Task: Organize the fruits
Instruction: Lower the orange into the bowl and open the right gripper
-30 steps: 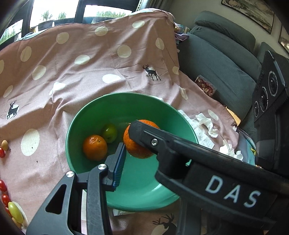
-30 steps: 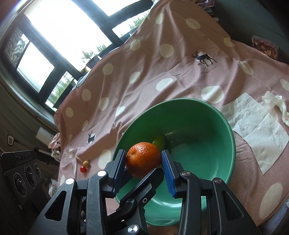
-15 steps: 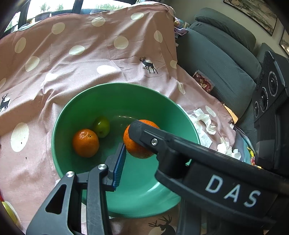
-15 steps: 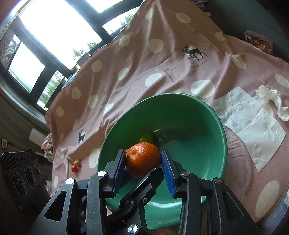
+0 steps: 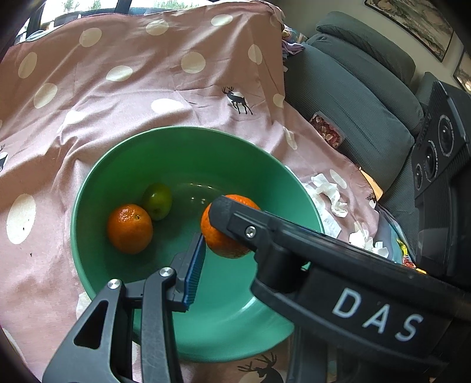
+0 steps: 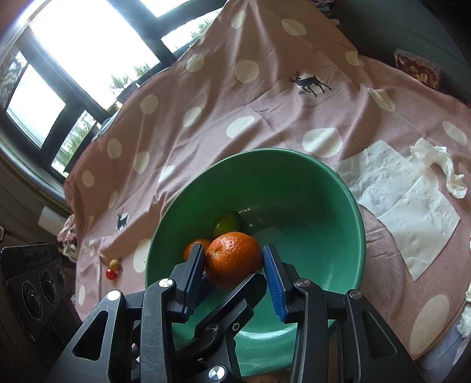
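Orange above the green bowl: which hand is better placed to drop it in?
Right. The right fingers clamp the orange on both sides, over the bowl. Only one of the left fingers shows, beside the orange.

Bright black-framed windows [image 6: 88, 53], grey sofa [image 5: 353, 97], framed pictures [image 5: 412, 20] on pale wall, daylight

Home living room: grey sofa [image 5: 362, 97], framed pictures [image 5: 412, 20], windows [image 6: 88, 38].

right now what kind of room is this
Probably a living room at home: a grey sofa, framed pictures on the wall, big windows, and a cloth under a bowl.
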A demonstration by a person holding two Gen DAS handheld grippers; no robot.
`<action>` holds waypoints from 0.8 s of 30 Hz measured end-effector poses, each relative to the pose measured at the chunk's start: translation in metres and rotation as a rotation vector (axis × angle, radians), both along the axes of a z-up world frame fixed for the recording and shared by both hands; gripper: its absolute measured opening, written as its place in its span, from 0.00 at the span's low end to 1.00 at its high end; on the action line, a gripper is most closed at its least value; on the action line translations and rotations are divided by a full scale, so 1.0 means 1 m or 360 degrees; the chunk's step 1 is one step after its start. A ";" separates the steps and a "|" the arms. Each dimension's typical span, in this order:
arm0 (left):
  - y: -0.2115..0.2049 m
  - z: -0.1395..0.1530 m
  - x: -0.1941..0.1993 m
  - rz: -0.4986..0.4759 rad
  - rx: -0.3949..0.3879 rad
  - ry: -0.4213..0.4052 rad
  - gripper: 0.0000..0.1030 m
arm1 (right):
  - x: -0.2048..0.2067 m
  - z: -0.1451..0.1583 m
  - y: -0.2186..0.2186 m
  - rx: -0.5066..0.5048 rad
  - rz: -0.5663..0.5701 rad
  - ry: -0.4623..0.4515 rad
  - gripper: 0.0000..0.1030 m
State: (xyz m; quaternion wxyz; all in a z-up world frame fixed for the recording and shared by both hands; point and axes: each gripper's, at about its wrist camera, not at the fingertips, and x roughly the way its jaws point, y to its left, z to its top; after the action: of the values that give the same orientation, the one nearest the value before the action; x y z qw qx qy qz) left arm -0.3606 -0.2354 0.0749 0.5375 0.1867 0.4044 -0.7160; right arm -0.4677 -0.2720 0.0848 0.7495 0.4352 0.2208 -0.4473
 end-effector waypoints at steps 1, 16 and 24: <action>0.000 0.000 0.000 0.0000 -0.0003 0.0002 0.37 | 0.000 0.000 0.000 0.0000 -0.0002 0.0007 0.42; -0.002 -0.003 0.000 -0.0026 0.0006 0.0020 0.37 | 0.001 0.000 0.000 -0.0001 -0.0015 0.0050 0.42; -0.004 -0.005 -0.002 -0.0043 0.0022 0.0024 0.37 | 0.000 -0.002 -0.002 0.0007 -0.0028 0.0072 0.42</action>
State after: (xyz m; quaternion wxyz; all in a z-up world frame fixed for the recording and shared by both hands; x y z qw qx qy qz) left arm -0.3624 -0.2389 0.0698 0.5234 0.1904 0.4107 -0.7219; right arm -0.4676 -0.2736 0.0828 0.7395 0.4285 0.2348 -0.4630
